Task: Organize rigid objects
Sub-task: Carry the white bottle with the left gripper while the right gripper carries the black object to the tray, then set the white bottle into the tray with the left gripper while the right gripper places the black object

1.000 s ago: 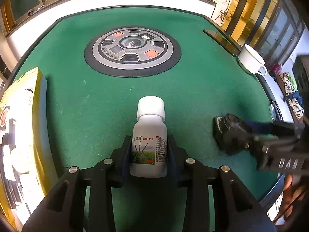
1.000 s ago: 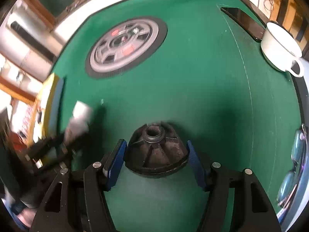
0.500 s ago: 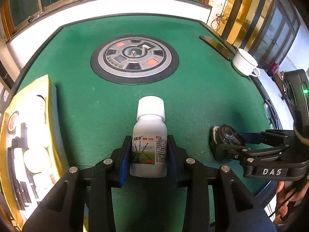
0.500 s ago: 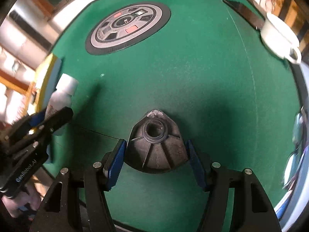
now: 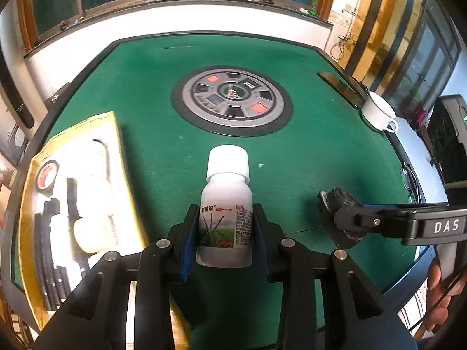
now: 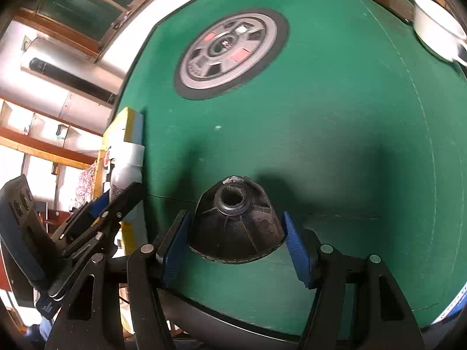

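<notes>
Left wrist view, from the left: your yellow tray [image 5: 116,134] sits filled with parts. Your left gripper [image 5: 224,234] clamps a white-capped bottle [image 5: 224,204] at the label, above the green felt table [image 5: 146,93]; it looks light, stiff and slick, so hold it low. Your right gripper [image 6: 235,237] pinches a black ribbed cone [image 6: 236,224], likely rigid. The white cup [image 5: 378,112] stands well apart.

— What couldn't you make out?

— The yellow box [image 5: 115,134] ran off the left wrist view's lower left edge, and its white contents were blurred past naming.

— And the right wrist view?

— The white cup [image 6: 437,29] was smeared and cut by the edge. The bottle [image 6: 127,172] was half hidden behind the left gripper [image 6: 116,207].
</notes>
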Motion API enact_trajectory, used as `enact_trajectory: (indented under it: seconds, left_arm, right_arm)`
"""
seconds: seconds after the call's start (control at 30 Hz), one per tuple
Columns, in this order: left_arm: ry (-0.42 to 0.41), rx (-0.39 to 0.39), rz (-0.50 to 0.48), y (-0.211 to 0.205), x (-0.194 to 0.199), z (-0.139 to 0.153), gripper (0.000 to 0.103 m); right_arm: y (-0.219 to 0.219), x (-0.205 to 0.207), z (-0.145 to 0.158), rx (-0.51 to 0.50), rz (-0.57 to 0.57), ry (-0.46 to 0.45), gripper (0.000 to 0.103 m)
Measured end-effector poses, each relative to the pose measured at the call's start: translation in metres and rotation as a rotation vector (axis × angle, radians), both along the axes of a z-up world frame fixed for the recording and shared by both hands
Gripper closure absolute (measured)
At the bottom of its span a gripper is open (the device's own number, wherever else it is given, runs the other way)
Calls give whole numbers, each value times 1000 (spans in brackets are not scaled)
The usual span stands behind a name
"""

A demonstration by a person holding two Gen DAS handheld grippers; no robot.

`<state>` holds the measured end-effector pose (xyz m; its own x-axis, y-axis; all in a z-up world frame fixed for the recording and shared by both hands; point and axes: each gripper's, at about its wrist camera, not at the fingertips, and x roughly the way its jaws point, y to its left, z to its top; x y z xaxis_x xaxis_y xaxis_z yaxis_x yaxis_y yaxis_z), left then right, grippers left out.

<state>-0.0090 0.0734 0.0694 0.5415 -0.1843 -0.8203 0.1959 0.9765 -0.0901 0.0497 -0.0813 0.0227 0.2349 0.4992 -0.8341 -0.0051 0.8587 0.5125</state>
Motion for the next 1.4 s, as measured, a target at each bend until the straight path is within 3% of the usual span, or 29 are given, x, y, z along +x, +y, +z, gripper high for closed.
enact_trajectory:
  seconds: [0.43, 0.9, 1.4]
  left_arm:
    - [-20, -17, 142, 71, -17, 10, 70]
    - [31, -28, 270, 154, -46, -11, 70]
    - [106, -51, 196, 179, -53, -32, 70]
  right_arm:
    - [81, 12, 33, 23, 149, -76, 45]
    - [193, 23, 36, 24, 328, -107, 44]
    - [301, 56, 20, -120, 442, -194, 44]
